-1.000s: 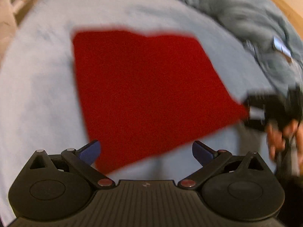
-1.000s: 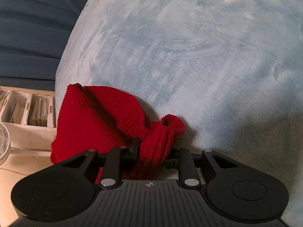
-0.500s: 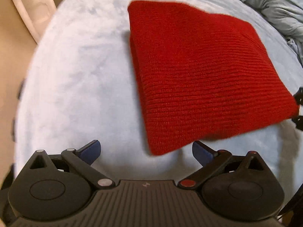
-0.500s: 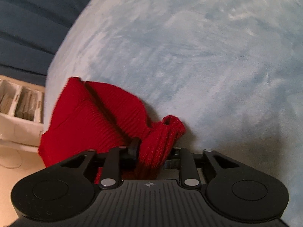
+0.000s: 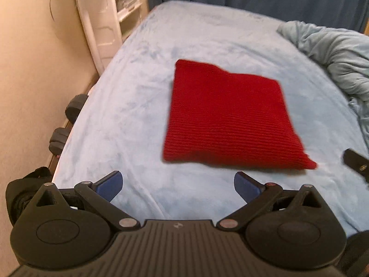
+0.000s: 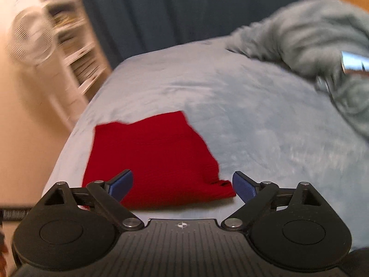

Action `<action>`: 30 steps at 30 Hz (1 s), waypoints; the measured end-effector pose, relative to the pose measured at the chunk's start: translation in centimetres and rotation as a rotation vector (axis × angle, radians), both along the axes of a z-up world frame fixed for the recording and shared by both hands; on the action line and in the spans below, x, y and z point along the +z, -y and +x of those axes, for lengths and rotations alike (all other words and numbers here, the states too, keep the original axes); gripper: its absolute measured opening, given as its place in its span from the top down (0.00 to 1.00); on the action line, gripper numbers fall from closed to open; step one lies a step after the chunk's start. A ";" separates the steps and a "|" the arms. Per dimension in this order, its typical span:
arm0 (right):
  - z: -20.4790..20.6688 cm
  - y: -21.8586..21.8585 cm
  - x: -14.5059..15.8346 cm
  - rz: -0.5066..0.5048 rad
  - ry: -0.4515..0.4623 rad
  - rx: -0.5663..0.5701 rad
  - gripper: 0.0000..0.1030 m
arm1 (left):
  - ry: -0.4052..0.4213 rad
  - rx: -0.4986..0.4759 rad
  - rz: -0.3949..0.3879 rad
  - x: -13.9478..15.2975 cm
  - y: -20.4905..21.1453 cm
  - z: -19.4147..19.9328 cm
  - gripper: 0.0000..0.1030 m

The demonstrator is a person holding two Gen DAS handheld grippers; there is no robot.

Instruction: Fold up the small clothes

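A red knitted garment lies flat and folded into a rough square on the light blue bed cover. My left gripper is open and empty, above the cover just short of the garment's near edge. In the right wrist view the same garment lies right in front of my right gripper, which is open and empty, its near edge between the blue fingertips. A part of the right gripper shows at the right edge of the left wrist view.
A crumpled grey-blue blanket lies on the bed at the right, also in the right wrist view. A white shelf unit and a fan stand left of the bed. Dark curtains hang behind. Black dumbbells sit on the floor.
My right gripper has opened and let go of the red garment, which now lies flat. Both grippers have pulled back from it and tilted up, showing more of the room.
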State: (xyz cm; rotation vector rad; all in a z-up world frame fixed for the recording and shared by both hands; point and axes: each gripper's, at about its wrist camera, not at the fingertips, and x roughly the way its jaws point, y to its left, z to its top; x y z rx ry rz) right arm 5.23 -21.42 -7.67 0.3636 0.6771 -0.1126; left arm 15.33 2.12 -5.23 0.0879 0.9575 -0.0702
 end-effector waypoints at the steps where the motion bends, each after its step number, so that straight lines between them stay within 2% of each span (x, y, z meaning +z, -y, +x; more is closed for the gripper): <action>1: -0.7 -0.5 0.5 -0.027 0.006 0.007 0.05 | 0.012 -0.001 0.000 0.4 0.4 -0.8 0.00; 3: -1.9 -1.3 1.1 -0.084 0.019 0.002 0.01 | 0.039 -0.019 0.001 0.9 1.1 -2.2 0.00; 5: -2.8 -1.9 1.5 -0.134 0.023 0.004 0.01 | 0.066 -0.029 0.015 1.7 1.7 -3.8 0.00; 12: -5.0 -3.1 2.1 -0.169 0.032 0.032 0.01 | 0.114 -0.014 0.032 3.0 1.8 -7.1 0.00; 30: -6.0 -4.4 2.4 -0.206 0.031 0.052 0.01 | 0.129 -0.028 0.062 3.6 2.1 -8.1 0.00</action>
